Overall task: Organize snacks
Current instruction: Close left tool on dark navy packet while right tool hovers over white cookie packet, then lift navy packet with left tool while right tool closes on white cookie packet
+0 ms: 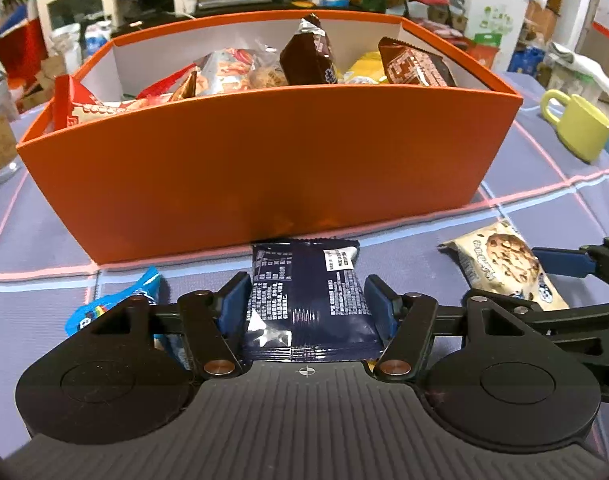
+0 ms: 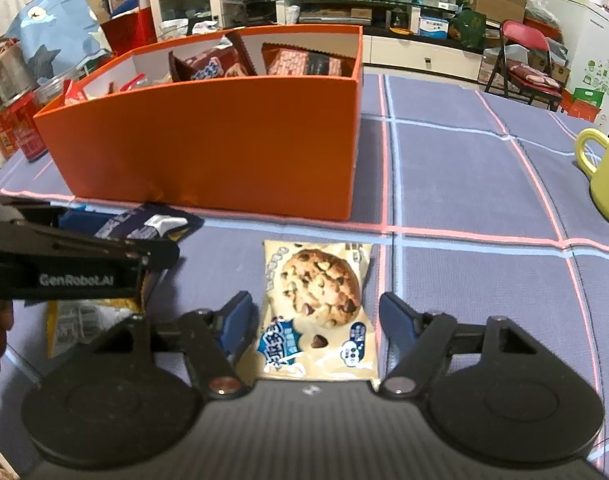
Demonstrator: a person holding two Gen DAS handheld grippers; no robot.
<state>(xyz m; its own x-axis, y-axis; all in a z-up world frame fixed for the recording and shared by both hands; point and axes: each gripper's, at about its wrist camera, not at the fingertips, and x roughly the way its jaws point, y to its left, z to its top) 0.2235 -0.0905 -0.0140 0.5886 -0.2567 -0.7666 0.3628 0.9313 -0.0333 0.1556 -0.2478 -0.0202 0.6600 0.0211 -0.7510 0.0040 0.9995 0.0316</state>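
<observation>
Left gripper (image 1: 307,300) straddles a dark navy packet (image 1: 308,304) lying flat on the cloth just before the orange box; both blue pads sit against the packet's sides, so it reads as clamped on it, packet not yet lifted. Right gripper (image 2: 314,322) hangs over the cookie packet (image 2: 316,308), jaws apart: the left pad is close to the wrapper edge, the right pad stands clear with cloth showing between, so released, nothing gripped. Orange box (image 2: 208,148) stands on the purple checked tablecloth (image 2: 464,168), already well stocked: two brown chocolate wrappers upright at the back, red-and-white packs at the left end, a yellow one and a clear bag among them. Judgement: most of the sorting looks done. Left out on the cloth, as far as visible: the navy packet, the cookie packet just to its right, a blue packet (image 1: 116,308) to the left of the left gripper, and a yellow packet (image 2: 92,316) partly hidden under the left gripper's body in the right wrist view. So roughly four pieces remain. A yellow mug (image 2: 608,176) stands well apart on the right, no part of the job.
</observation>
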